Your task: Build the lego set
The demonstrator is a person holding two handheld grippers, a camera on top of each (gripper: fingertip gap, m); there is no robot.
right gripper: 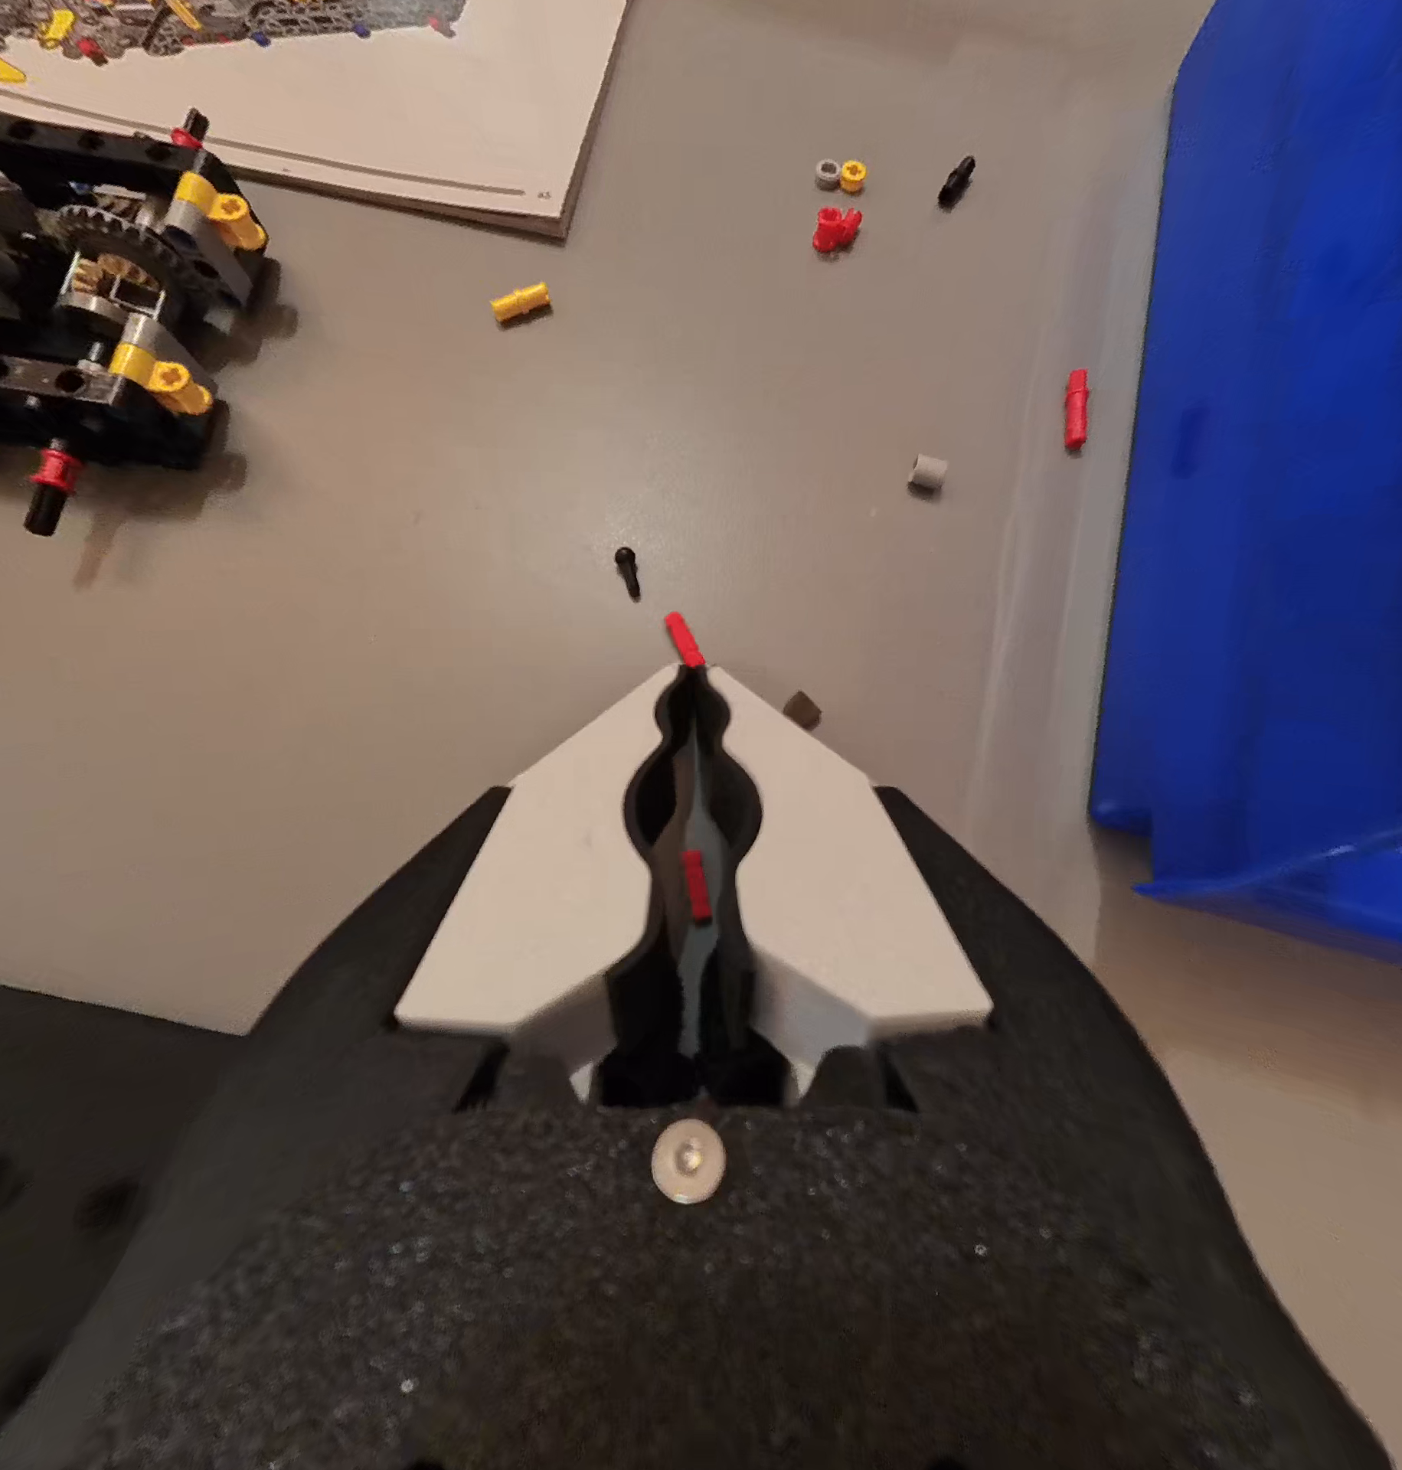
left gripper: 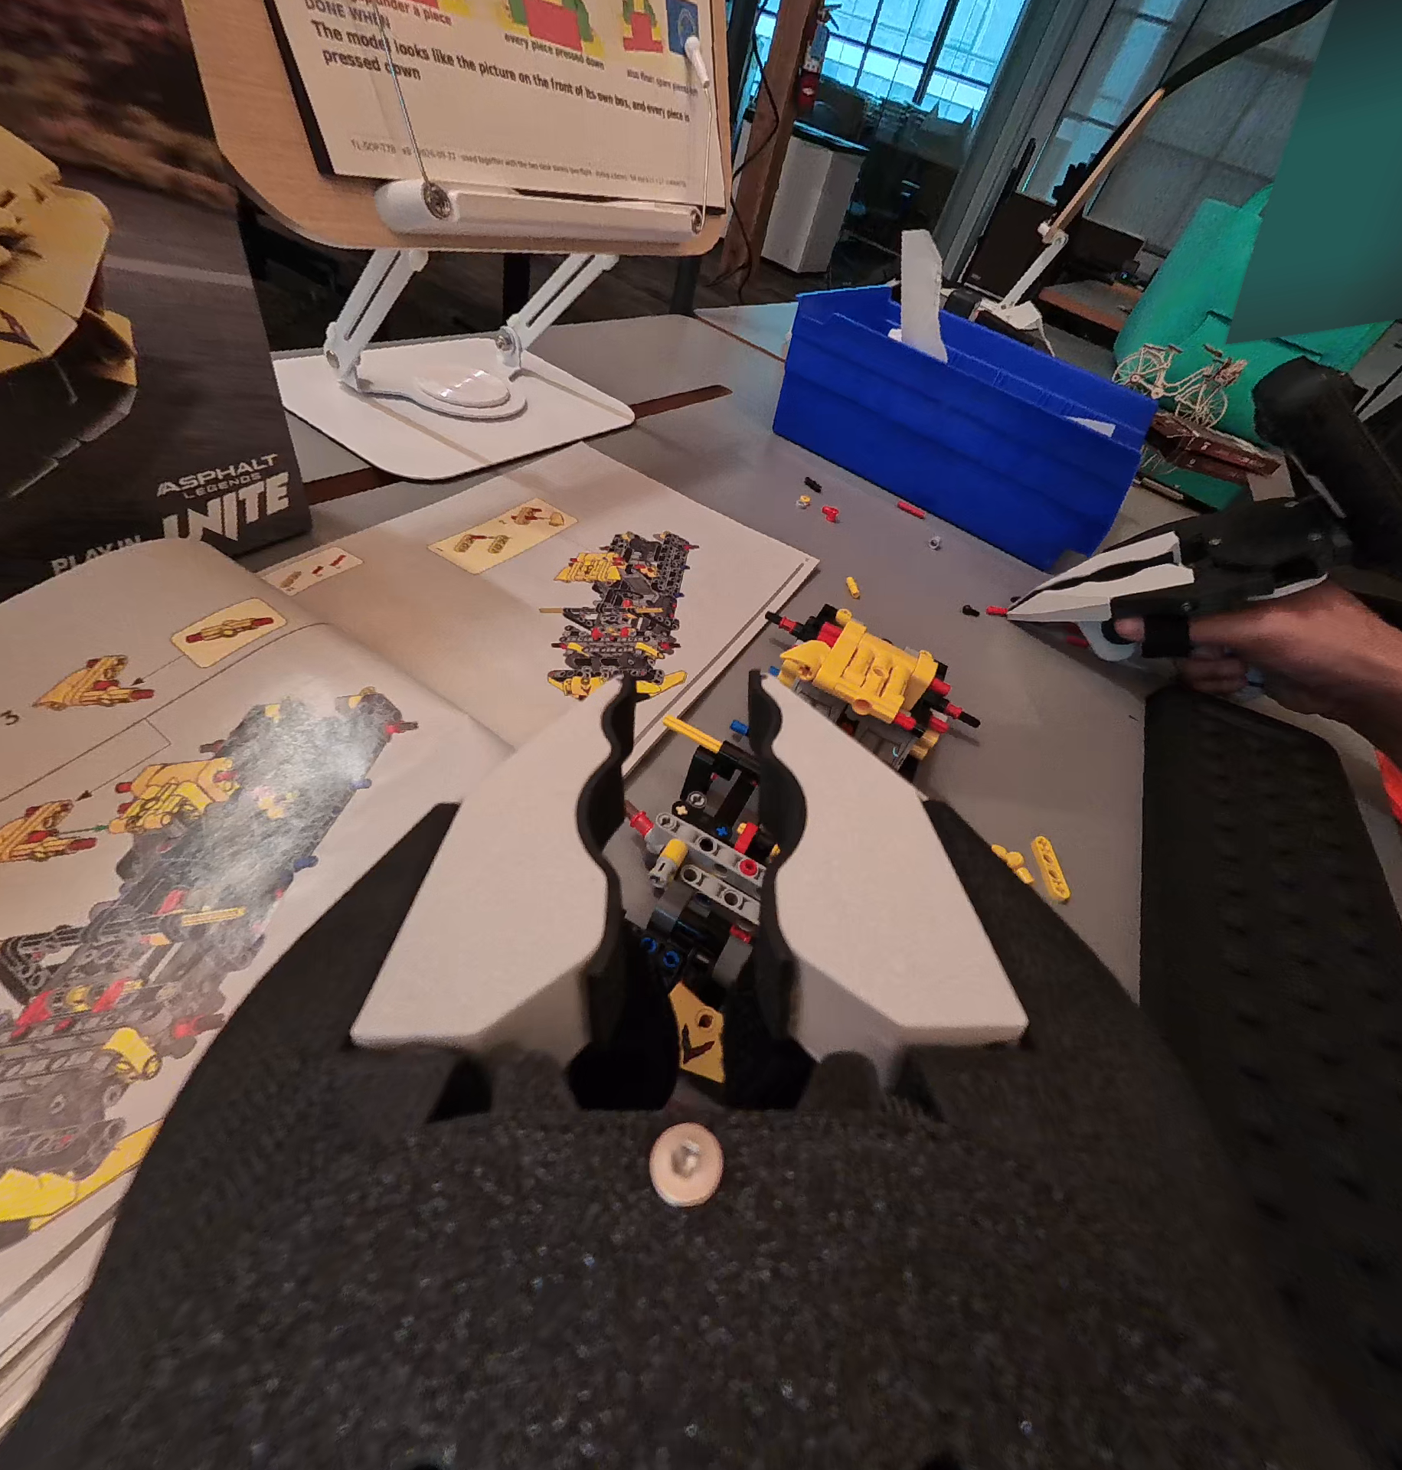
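My left gripper point(left gripper: 689, 688) straddles a black and grey lego chassis point(left gripper: 705, 859) on the grey table, its white fingers point(left gripper: 522, 859) closed against the chassis sides. The chassis carries a yellow block point(left gripper: 864, 668) at its far end; its gear end shows in the right wrist view point(right gripper: 101, 302). My right gripper point(right gripper: 691, 668) is shut on a small red pin point(right gripper: 684, 639) that sticks out of its tips, low over the table. It also shows in the left wrist view point(left gripper: 1008, 611), held by a hand, right of the chassis. Another red piece point(right gripper: 696, 883) shows through the gap between the fingers.
The open instruction booklet point(left gripper: 244, 716) lies left of the chassis, with the set's box point(left gripper: 85, 318) and a sheet stand point(left gripper: 483, 119) behind. A blue bin point(right gripper: 1278, 477) stands to the right. Loose pieces lie about: a black pin point(right gripper: 627, 571), a yellow pin point(right gripper: 520, 302), a grey bush point(right gripper: 928, 473), a yellow beam point(left gripper: 1051, 867). Tip to tip, the grippers are about 35 cm apart. The grey bush point(right gripper: 928, 473) lies around 8 cm away from my right fingertips.
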